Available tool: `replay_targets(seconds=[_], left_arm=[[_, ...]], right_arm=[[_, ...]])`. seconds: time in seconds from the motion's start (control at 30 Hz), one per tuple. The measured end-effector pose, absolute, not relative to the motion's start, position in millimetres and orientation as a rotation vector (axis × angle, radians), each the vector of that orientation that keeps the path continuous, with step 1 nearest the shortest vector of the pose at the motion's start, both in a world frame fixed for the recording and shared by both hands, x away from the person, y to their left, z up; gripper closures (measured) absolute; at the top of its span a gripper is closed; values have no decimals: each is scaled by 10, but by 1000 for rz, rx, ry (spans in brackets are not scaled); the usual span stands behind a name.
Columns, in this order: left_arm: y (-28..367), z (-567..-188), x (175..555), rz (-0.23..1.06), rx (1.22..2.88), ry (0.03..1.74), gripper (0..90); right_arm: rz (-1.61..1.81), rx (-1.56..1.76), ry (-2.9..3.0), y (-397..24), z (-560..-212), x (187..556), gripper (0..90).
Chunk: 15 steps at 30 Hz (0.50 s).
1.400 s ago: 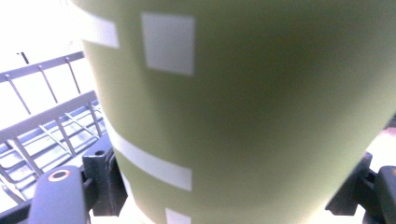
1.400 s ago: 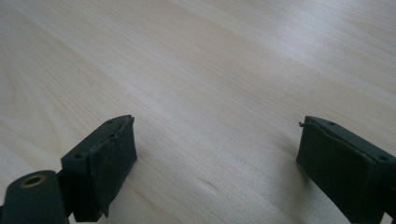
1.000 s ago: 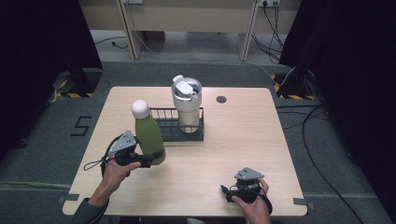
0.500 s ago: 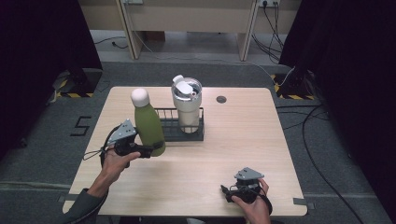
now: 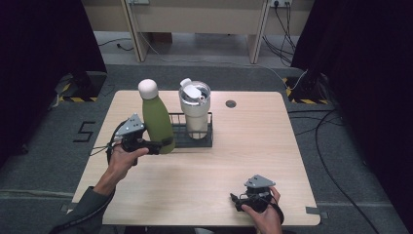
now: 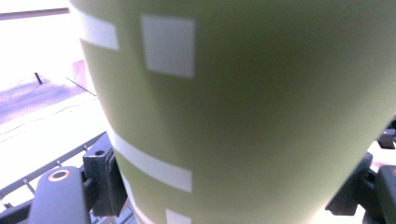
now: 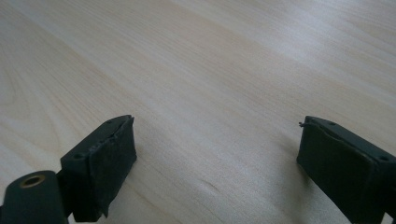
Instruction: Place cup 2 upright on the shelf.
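Left tongs clamp the green bottle low on its body, top-heavy above the jaws, so it could tip against the cup beyond. Right tongs gape empty over the table.

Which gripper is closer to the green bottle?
The left. The left gripper is clamped on the green bottle near its base, beside the black rack. The right gripper sits open, far off at the table's near edge.
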<state>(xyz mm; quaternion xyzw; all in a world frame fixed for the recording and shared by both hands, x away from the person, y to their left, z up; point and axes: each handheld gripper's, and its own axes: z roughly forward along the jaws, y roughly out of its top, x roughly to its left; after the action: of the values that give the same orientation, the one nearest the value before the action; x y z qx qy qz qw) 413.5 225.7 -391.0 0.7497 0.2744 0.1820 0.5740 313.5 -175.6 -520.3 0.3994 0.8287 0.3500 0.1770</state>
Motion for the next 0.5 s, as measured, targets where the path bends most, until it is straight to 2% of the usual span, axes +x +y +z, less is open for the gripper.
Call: replay_targets(seconds=[0.5], left_arm=[[2313,-3847,4401,467,1747,688,204]], right_arm=[[990,1130,2345,-1756,-5203,3135,117]])
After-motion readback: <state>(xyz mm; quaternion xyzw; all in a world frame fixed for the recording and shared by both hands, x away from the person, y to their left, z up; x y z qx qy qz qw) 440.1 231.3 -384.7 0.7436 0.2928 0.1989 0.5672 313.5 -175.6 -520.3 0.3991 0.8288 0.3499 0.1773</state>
